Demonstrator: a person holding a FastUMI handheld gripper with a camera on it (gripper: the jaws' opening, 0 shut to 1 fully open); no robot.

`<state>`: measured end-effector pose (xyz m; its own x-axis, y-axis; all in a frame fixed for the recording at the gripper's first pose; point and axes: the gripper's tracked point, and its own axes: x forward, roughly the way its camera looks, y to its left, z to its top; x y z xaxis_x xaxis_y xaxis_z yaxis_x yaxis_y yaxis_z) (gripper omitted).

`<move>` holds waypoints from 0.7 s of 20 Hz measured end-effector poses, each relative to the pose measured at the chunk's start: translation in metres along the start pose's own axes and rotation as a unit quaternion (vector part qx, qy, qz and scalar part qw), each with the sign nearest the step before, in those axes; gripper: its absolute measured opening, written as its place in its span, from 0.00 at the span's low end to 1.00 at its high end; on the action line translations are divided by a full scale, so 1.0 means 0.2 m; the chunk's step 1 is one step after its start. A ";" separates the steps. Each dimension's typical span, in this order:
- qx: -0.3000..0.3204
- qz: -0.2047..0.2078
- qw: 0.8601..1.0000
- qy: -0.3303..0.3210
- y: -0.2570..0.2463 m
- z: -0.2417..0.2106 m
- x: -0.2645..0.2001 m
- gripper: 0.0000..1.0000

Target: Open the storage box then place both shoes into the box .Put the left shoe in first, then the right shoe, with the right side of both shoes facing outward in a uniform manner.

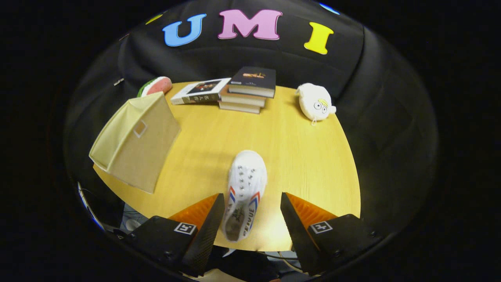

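One white canvas shoe (245, 188) with red and blue side stripes lies on the round wooden table (305, 156), toe pointing away, heel at the table's near edge. My gripper (250, 213) is open above it, the heel end lying between the two fingers without either pad touching. The left finger (209, 219) is close beside the shoe's heel; the right finger (295, 223) stands well apart. The beige fabric storage box (135, 143) stands to the left of the shoe, beyond the left finger, its lid closed and sloping.
A stack of books (246, 92) and one loose book (200, 91) lie at the table's far side. A white plush toy (316, 103) sits far right; a watermelon-slice toy (155, 85) peeks out behind the box. Bare tabletop spreads right of the shoe.
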<state>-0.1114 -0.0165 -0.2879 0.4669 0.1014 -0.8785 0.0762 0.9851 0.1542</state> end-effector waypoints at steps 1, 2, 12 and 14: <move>-0.006 -0.002 1.000 0.010 -0.03 -0.06 0.03 0.88; -0.011 -0.002 1.000 0.019 -0.04 -0.11 0.08 0.86; 0.037 0.034 0.996 0.072 -0.01 -0.26 0.43 0.70; 0.053 0.057 0.994 0.074 0.04 -0.25 0.45 0.66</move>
<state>-0.1127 0.0070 -0.3881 0.3435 0.2395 -0.9081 0.1252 0.9466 0.2970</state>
